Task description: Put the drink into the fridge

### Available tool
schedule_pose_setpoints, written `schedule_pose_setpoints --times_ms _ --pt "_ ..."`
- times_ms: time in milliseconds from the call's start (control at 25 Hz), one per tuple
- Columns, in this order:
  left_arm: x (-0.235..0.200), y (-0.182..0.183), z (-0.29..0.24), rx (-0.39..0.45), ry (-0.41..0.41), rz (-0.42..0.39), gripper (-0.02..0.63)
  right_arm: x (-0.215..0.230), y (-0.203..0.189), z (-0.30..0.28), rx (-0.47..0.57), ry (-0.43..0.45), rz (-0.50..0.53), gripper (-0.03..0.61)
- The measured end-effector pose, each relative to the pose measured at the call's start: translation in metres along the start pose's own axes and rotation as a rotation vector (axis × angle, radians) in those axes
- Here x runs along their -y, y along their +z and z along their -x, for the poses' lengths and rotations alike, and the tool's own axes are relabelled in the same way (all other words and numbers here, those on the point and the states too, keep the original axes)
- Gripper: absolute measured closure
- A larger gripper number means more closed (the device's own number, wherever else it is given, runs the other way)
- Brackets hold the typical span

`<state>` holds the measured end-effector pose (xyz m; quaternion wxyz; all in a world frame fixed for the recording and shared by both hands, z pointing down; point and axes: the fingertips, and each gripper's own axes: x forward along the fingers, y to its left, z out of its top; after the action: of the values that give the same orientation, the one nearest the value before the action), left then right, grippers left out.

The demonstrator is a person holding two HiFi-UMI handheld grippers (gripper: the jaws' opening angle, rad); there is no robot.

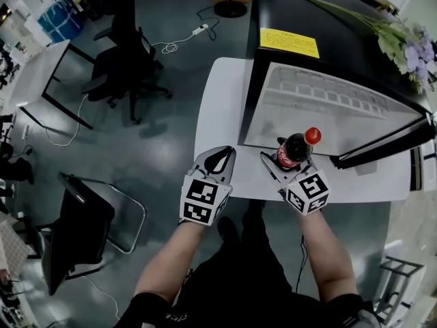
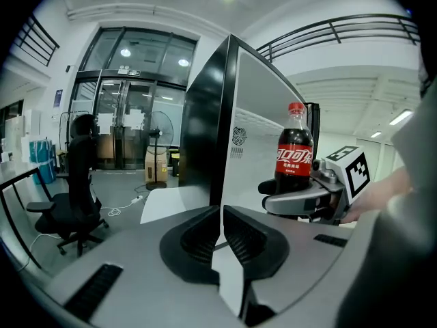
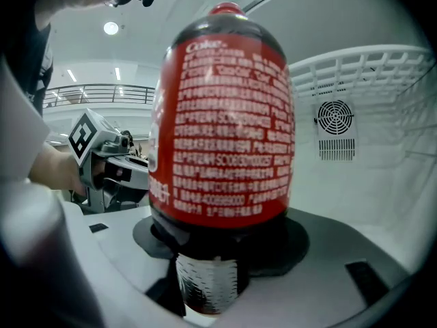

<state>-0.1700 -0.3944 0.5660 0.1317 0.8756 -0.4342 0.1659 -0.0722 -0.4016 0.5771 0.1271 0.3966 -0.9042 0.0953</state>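
Grey floor point(image 1: 171, 149) fills most of the head view; black fridge point(image 1: 321, 19) stands on a white counter point(image 1: 218, 115), its door swung open and the white inside showing; right gripper view shows a wire shelf point(image 3: 369, 67) and a round fan vent point(image 3: 334, 118) on the white inner wall; black office chair point(image 1: 126, 67) well left of the counter, dark folding chair point(image 1: 82, 227) nearer the person, pale desk point(image 1: 34, 74) at far left; bunch of flowers point(image 1: 403, 43) lying on the fridge top toward its right side, yellow sticker point(image 1: 289, 42) on that top nearer the front; white cable point(image 1: 181, 43) loose on the floor behind the counter; cola bottle point(image 1: 295, 149), red cap and red label, upright just in front of the open fridge, above the counter's near edge, not inside; cannot tell if its base touches the counter; right claw point(image 1: 290, 166) clamped on the bottle's lower body, one jaw each side, pads pressing on it; left claw point(image 1: 217, 159) just beside, to the left over the counter's front edge, jaws together with nothing between them, apart from both bottle and fridge.
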Motion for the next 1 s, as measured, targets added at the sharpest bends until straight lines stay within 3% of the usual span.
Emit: schedule_pose_setpoints --times_ms 480,1000 --pt "-0.015 -0.015 -0.027 -0.02 0.008 -0.012 0.584 0.035 -0.008 -0.031 -0.001 -0.048 0.038 0.313" --pt "0.002 -0.015 -0.056 -0.017 -0.019 -0.016 0.584 0.077 -0.027 -0.068 -0.026 -0.085 0.061 0.313"
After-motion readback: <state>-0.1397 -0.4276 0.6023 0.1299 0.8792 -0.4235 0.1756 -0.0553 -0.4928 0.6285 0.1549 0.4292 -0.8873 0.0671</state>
